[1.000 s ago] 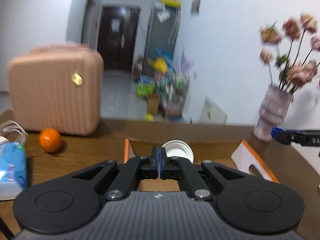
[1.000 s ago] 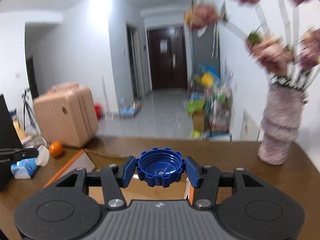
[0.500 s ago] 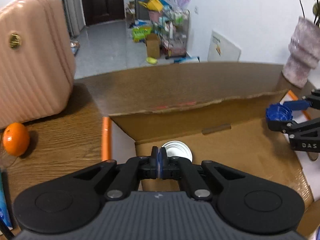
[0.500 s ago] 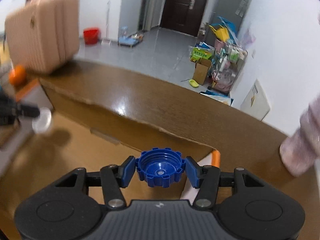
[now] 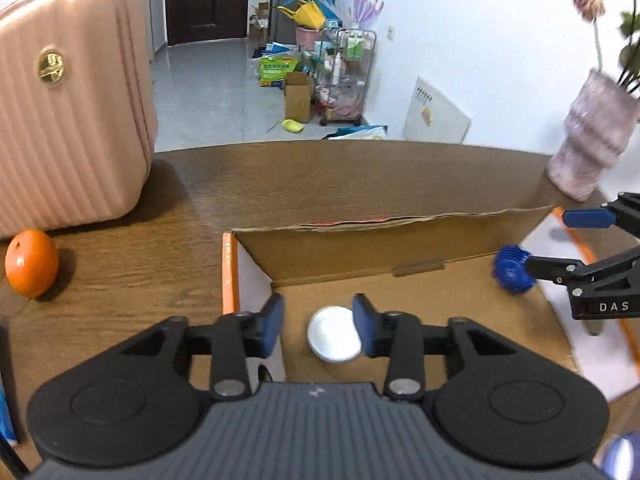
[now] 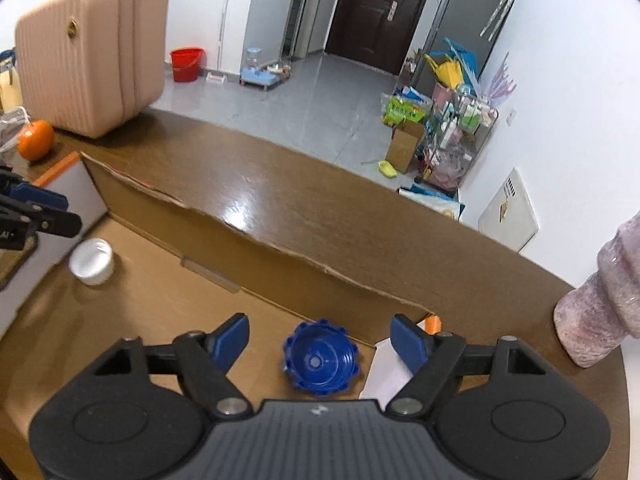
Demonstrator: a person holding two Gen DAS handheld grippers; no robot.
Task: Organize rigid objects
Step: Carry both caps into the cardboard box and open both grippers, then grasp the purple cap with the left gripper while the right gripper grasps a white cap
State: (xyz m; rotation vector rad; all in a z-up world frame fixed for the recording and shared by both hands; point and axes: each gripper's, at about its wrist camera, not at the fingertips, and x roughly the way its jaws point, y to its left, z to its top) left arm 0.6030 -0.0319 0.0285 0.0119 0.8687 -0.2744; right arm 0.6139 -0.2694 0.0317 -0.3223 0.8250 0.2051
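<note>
Left claw (image 5: 318,326): jaws just opened, white cap (image 5: 334,339) loose between them, by the cardboard box's (image 5: 360,248) left wall.
Right claw (image 6: 320,338): just spread wide, blue cap (image 6: 320,360) released at the box's right end.
Progress: we judge both caps boxed; orange (image 5: 31,262) remains on the table.
Caps: white smooth, blue ribbed, open side up.

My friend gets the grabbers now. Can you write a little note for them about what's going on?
Left gripper: jaws have just been opening; the white cap is loose between them, down in the cardboard box.
Right gripper: jaws have just been opening too; the blue cap sits free between them at the other end of the box.
Done: both caps are released into the box.
Left: lift both grippers clear. An orange sits on the table beside the pink suitcase; whether it belongs in the box I can't tell.
</note>
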